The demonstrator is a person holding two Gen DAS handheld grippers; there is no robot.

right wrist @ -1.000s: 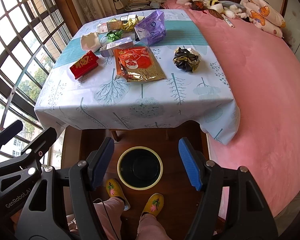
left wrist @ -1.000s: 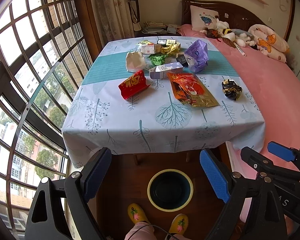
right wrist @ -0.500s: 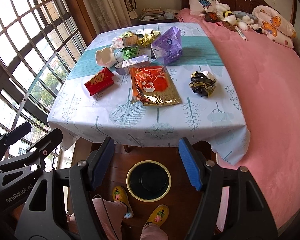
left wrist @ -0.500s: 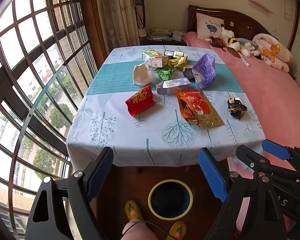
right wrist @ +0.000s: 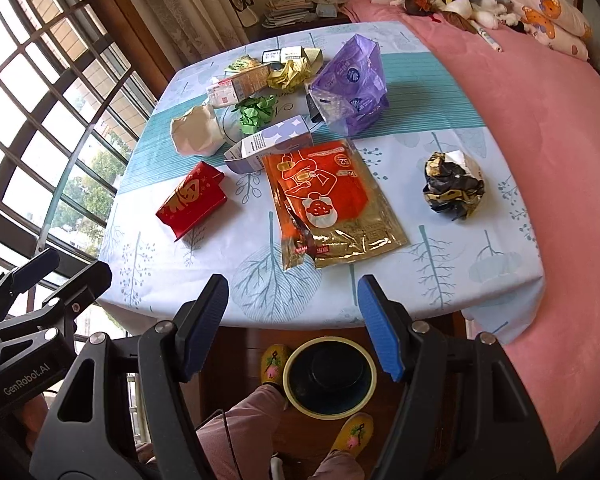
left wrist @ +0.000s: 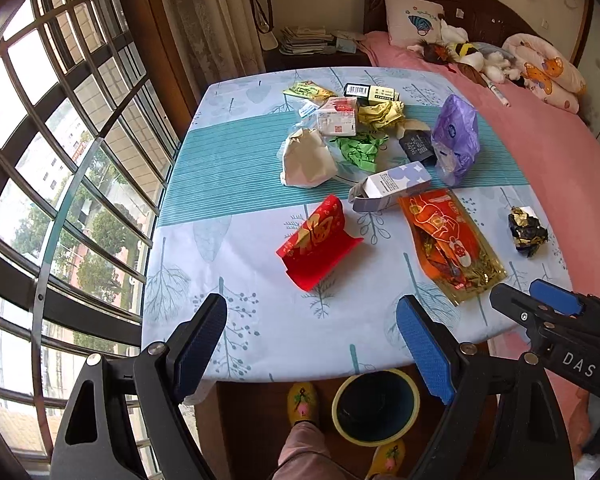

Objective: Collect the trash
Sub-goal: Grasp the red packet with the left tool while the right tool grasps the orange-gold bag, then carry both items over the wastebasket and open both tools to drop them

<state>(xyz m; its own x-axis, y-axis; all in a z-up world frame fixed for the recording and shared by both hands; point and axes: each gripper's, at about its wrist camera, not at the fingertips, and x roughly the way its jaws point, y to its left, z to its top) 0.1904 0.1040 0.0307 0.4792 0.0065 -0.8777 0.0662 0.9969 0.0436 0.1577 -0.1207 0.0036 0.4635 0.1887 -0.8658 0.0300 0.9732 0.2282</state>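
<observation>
Both hand-held grippers (left wrist: pixel 312 344) (right wrist: pixel 292 324) gape empty above littered table (right wrist: pixel 380 288).

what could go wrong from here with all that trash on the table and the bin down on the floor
1. The bin sits on the floor by the person's slippers, so it may get kicked or trash may miss it.
2. The flat orange and gold packet lies flush on the tablecloth; a tool could pinch the cloth and drag it.
3. The far pile is crowded around the green paper, so one grab may scatter neighbours.
</observation>
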